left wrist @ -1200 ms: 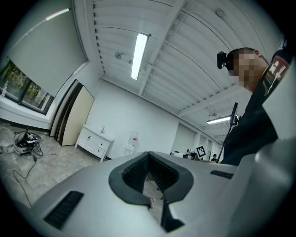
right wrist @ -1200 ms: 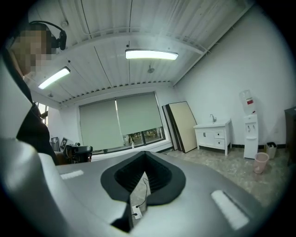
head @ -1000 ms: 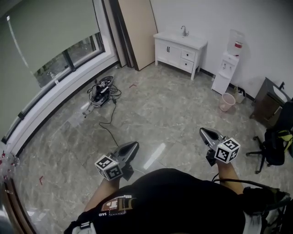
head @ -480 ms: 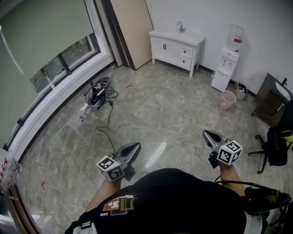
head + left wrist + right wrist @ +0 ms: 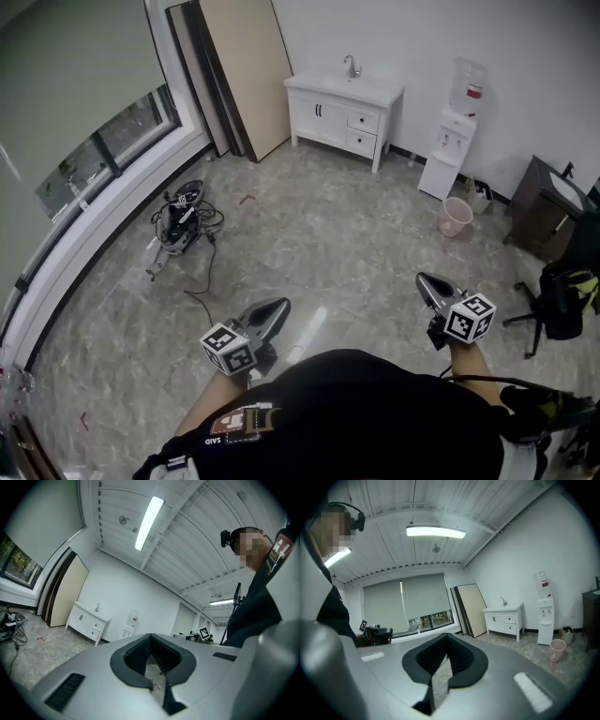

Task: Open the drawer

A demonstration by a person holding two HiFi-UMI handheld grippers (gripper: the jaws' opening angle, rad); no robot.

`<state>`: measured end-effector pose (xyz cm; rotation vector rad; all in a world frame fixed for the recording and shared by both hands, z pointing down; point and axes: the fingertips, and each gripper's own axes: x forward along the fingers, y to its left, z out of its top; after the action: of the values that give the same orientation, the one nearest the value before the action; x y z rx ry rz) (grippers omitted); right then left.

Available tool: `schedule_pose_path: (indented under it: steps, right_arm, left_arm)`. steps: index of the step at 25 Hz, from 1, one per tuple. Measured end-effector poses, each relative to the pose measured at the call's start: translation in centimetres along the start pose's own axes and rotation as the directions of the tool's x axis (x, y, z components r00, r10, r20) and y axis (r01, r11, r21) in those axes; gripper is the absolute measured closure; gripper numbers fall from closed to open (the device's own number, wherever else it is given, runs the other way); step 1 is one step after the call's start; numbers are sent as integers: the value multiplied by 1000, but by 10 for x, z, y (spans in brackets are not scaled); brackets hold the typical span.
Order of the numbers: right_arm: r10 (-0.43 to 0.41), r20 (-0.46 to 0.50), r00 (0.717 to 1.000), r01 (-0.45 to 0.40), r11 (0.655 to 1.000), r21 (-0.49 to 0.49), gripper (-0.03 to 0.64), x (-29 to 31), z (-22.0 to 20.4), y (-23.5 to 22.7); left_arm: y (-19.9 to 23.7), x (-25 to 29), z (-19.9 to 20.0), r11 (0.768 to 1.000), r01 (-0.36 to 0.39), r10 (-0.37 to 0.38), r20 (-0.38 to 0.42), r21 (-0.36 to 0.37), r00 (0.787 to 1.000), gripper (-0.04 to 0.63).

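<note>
Here we are on the open floor, and the drawer we want is well apart from us. It sits in the white cabinet at the floor's far edge, against the wall. Two small drawers are stacked in the right half of its front, with doors to their left. The drawer fronts run crosswise to us, so we reckon the pull comes straight back our way.

The left gripper is clenched on nothing, with only floor showing through the slit between its pads. The right gripper is the same, pinched together and empty. Both point roughly level towards that wall.

The cabinet lies ahead between the two. It sits left of the jaws in the left gripper view and right of them in the right gripper view. Neither hand looks clearly nearer, though the left seems a touch more in line.

From here the handles are too small to make out, and we can't tell which of the two drawers is meant.
</note>
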<state>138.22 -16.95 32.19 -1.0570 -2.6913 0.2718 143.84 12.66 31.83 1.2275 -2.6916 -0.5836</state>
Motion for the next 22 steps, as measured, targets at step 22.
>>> schedule_pose_path:
  steps: [22]
  right_arm:
    - [119, -22, 993, -119, 993, 26, 618, 263, 42, -65]
  left_arm:
    - [228, 42, 88, 990, -139, 139, 7, 22, 990, 595]
